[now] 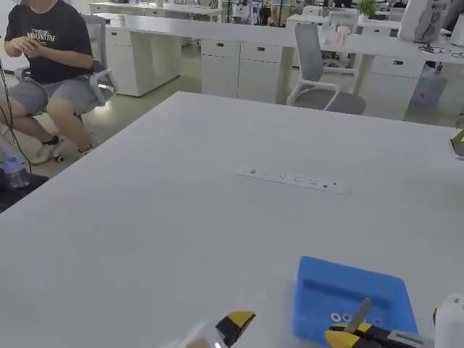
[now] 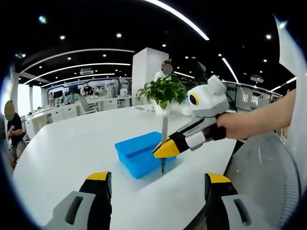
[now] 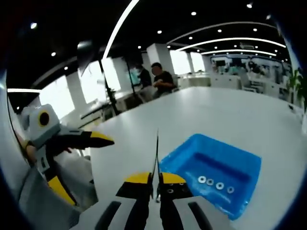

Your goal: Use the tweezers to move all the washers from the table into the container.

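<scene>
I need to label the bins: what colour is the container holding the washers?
Bright blue; the container shows best in the right gripper view, with washers inside.

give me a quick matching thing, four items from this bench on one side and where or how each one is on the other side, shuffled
Column one
1. washers
2. tweezers
3. left tool
4. power strip

Column two
a. clamped in the shut right tool
b. flat on the table, beyond the container
c. lying inside the blue container
d. jaws apart, nothing between them

Pairs: 1-c, 2-a, 3-d, 4-b
</scene>
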`<state>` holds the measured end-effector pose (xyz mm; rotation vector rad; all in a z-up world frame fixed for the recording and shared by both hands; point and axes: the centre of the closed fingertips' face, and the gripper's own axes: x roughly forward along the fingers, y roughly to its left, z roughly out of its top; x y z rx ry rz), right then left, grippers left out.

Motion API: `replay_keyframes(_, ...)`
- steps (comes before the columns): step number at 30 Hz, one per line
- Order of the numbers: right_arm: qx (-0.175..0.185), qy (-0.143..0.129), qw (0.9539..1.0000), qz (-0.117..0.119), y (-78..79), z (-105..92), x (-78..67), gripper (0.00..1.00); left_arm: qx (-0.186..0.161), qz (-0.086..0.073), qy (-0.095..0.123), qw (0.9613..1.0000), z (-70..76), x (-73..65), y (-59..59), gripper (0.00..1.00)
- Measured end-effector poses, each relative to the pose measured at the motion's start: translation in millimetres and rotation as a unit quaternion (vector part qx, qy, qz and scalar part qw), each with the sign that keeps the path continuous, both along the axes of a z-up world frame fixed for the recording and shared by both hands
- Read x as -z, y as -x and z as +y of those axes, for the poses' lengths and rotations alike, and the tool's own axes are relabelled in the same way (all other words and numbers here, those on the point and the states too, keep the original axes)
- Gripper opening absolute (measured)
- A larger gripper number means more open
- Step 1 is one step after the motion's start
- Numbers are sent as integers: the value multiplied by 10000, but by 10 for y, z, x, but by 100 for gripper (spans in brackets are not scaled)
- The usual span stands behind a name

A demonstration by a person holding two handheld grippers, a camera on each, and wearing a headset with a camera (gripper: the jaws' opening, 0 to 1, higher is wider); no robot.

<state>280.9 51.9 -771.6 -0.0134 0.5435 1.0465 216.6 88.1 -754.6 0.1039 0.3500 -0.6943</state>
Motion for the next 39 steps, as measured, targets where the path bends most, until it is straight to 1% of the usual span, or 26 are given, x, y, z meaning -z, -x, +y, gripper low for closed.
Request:
replay_keyframes(5, 88, -185, 9998, -89, -113, 9, -188, 3, 12, -6, -14, 10000, -4, 0, 4, 81)
replay_keyframes(8, 128, -242, 9995, -146, -188, 20, -268, 3, -24, -10, 5, 10000, 8, -4, -3, 81)
replay_keyframes(12, 144, -267, 9993, -225, -273, 49, -352, 3, -33, -22, 6, 10000, 12, -4, -8, 81)
replay_keyframes(15, 139, -272, 9992, -273, -321, 68, -388, 3, -46, -23, 19, 10000, 17, -5, -12, 81)
replay_keyframes(21, 141, -290, 9988, -375, -467, 91, -445, 3, -93, -31, 33, 9999, 37, -8, -26, 81)
replay_keyframes(25, 148, -227, 9988, -414, -545, 128, -454, 3, -84, -26, 6, 10000, 35, -3, -24, 81)
replay_keyframes(29, 171, -159, 9988, -430, -620, 144, -427, 3, -91, -17, 10, 10000, 38, 0, -26, 81)
replay_keyframes(39, 190, 55, 9992, -355, -777, 143, -256, 3, -113, 2, 28, 9999, 46, 2, -27, 81)
